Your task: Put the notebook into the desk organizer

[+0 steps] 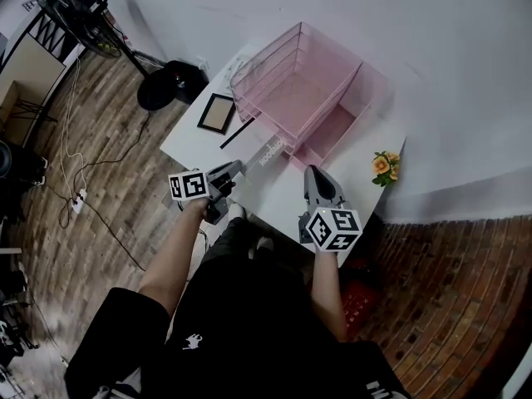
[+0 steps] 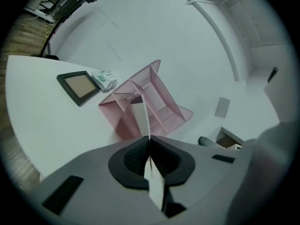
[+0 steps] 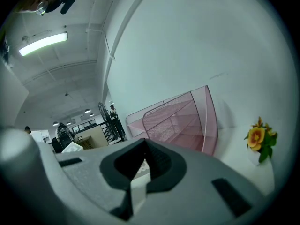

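The white notebook (image 1: 268,152) with dark print hangs low over the white table (image 1: 189,146), just in front of the pink mesh desk organizer (image 1: 299,81). My left gripper (image 1: 237,171) is shut on its near left edge. In the left gripper view the notebook (image 2: 140,116) runs edge-on out of the left gripper (image 2: 149,139) toward the organizer (image 2: 154,93). My right gripper (image 1: 311,171) stands at the notebook's right side with its jaws together. A printed white strip of the notebook (image 3: 139,170) shows between the pads of the right gripper (image 3: 145,142), with the organizer (image 3: 187,121) beyond.
A dark picture frame (image 1: 217,113) and a black pen (image 1: 237,133) lie left of the organizer. A small box (image 2: 105,80) sits beside the frame (image 2: 78,86). An orange flower (image 1: 385,166) stands at the table's right edge. A black stand base (image 1: 158,88) is on the wooden floor.
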